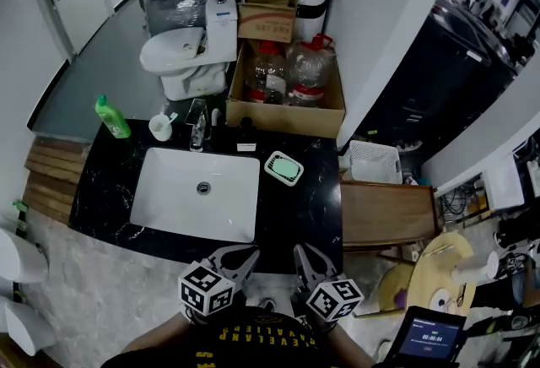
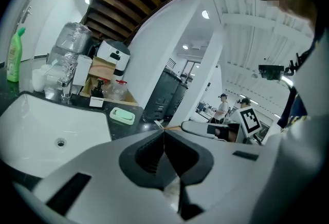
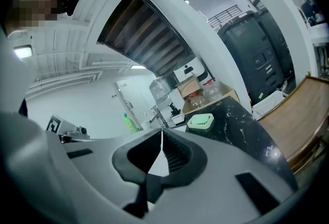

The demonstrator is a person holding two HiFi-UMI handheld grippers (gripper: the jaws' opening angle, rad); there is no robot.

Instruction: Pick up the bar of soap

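A pale green bar of soap point(image 1: 285, 165) lies in a white soap dish point(image 1: 274, 172) on the black marble counter point(image 1: 295, 214), right of the white sink point(image 1: 169, 197). Both grippers hang low at the counter's near edge, well short of the soap. My left gripper point(image 1: 251, 252) is shut with nothing between its jaws, and so is my right gripper point(image 1: 300, 251). The left gripper view shows the soap point(image 2: 122, 115) far ahead past its closed left gripper point(image 2: 164, 134). The right gripper view has the soap point(image 3: 200, 120) up and to the right of the closed right gripper point(image 3: 162, 133).
A green bottle point(image 1: 111, 116), a cup point(image 1: 160, 127) and the faucet point(image 1: 197, 123) line the back of the counter. Behind stand a toilet point(image 1: 181, 54) and a cardboard box point(image 1: 329, 117) of water jugs. A wooden stand point(image 1: 388, 213) and a white basket point(image 1: 374, 161) are to the right.
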